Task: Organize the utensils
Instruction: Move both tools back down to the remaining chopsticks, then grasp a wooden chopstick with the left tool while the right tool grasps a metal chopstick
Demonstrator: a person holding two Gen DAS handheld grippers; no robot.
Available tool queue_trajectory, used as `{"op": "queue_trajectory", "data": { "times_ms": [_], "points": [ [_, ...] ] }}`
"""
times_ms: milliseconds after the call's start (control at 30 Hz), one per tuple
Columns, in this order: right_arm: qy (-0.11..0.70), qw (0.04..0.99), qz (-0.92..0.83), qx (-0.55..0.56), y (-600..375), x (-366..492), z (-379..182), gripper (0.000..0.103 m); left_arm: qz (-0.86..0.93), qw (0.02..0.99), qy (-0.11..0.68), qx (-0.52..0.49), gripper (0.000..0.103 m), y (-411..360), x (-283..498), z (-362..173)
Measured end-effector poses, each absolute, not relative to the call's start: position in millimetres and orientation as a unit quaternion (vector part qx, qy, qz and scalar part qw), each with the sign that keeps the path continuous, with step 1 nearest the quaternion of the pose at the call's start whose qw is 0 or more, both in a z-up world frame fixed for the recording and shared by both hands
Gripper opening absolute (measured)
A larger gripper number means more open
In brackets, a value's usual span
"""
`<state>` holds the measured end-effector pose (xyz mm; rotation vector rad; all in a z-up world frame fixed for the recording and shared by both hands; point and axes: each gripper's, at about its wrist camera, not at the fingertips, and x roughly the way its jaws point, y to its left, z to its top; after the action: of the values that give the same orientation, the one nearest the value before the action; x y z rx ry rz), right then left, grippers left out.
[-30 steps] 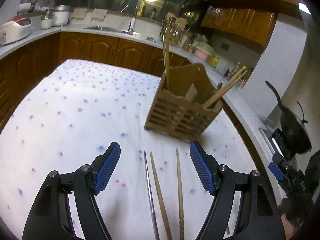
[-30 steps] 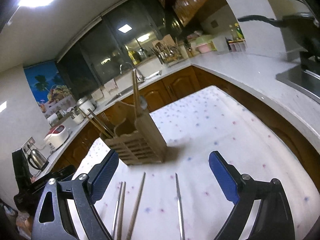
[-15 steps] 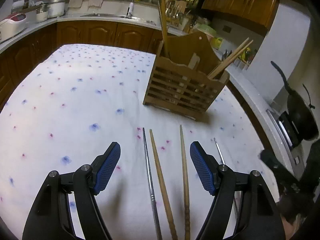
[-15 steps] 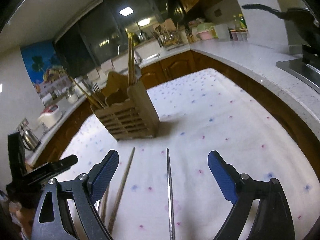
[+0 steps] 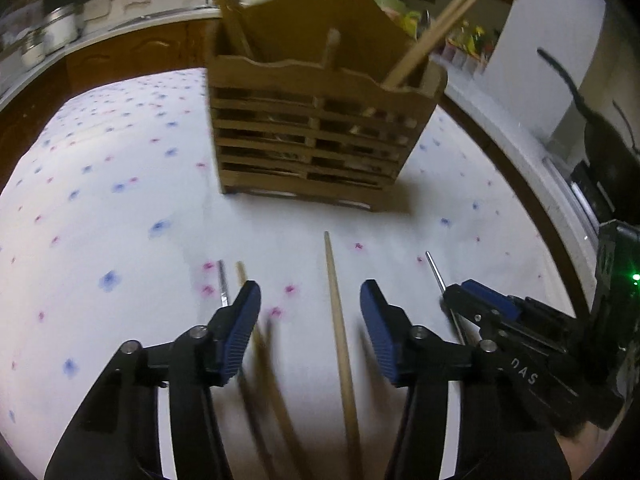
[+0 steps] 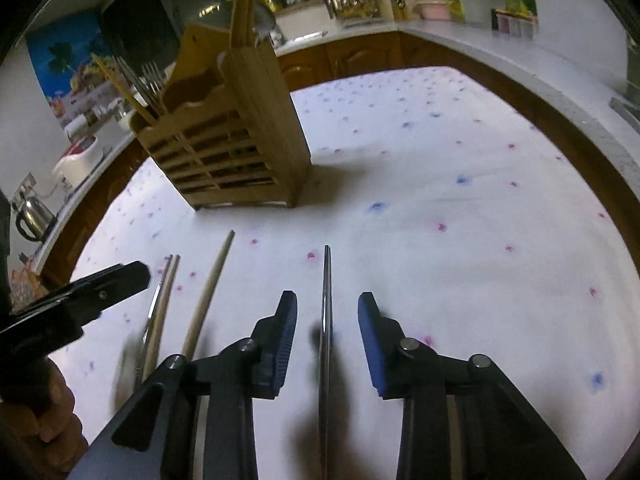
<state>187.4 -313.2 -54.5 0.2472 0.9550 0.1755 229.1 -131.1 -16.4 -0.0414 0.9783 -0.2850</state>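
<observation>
The bench [image 5: 100, 208], spread with a white cloth dotted blue and pink, carries everything; toward its far side stands the slatted wooden utensil holder [image 5: 316, 136], upright, with chopsticks already leaning in its compartments (metal cutlery shows in one of them in the right wrist view).

Nearer than the holder, four loose sticks lie flat on the cloth, side by side, each with its long axis running from the tongs toward the holder. The left tongs [image 5: 310, 308] straddle a wooden chopstick [image 5: 336, 312]; it lies between the blue pads, nearer the right-hand one, with a gap on either side; the jaws have just been closing and stand about half apart, holding nothing yet. A second wooden chopstick [image 5: 244, 276] runs right beside the left pad, whether touching it the blur hides; a thin metal chopstick [image 5: 223, 284] lies just outside that one.

The right tongs [image 6: 327, 308] straddle another metal chopstick [image 6: 327, 292], which lies almost centred between the pads and in line with the fingers; these jaws have also just been closing and are narrower than the left pair, yet bare cloth still shows on both sides of the stick, so the grip is judged not yet made.

Each hand is nearest its own stick, so each grasp looks to need only a final closing across the stick's width; the holder lies straight ahead of both.
</observation>
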Motion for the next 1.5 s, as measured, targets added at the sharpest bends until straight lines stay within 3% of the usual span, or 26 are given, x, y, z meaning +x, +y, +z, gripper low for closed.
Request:
{"op": "queue_trajectory", "data": {
  "times_ms": [133,233,367,700,767,833,867,1033,1167,1300,1367,1500],
  "points": [
    [0.467,0.875,0.083,0.096,-310,197,-60,0.015,-0.140,0.865,0.482,-0.002,0.038,-145,243,-28],
    [0.469,0.874,0.086,0.094,-312,195,-60,0.009,-0.150,0.850,0.505,0.008,0.014,-153,249,-42],
    [0.468,0.874,0.090,0.093,-315,185,-60,0.005,-0.163,0.853,0.495,0.024,0.008,-153,232,-44],
    [0.459,0.874,0.094,0.126,-324,155,-59,0.009,-0.176,0.845,0.505,-0.014,0.008,-124,187,-39],
    [0.455,0.877,0.087,0.132,-326,153,-57,0.013,-0.171,0.845,0.507,-0.012,0.008,-122,189,-39],
    [0.448,0.880,0.084,0.136,-327,151,-53,0.027,-0.167,0.846,0.507,-0.009,0.008,-121,189,-38],
    [0.445,0.881,0.084,0.135,-327,151,-52,0.029,-0.165,0.846,0.506,-0.010,0.009,-125,193,-38],
    [0.444,0.883,0.082,0.128,-321,156,-49,0.029,-0.156,0.844,0.514,-0.004,0.018,-129,211,-41],
    [0.460,0.878,0.079,0.107,-312,167,-58,0.029,-0.155,0.847,0.508,0.010,0.017,-136,217,-44],
    [0.463,0.881,0.064,0.071,-303,171,-58,0.026,-0.151,0.855,0.494,0.034,0.015,-145,215,-45],
    [0.463,0.884,0.054,0.036,-294,171,-58,0.024,-0.146,0.859,0.488,0.043,0.007,-147,213,-45],
    [0.467,0.882,0.056,0.026,-293,169,-57,0.006,-0.159,0.855,0.494,0.011,0.005,-139,212,-44]
  ]
}}
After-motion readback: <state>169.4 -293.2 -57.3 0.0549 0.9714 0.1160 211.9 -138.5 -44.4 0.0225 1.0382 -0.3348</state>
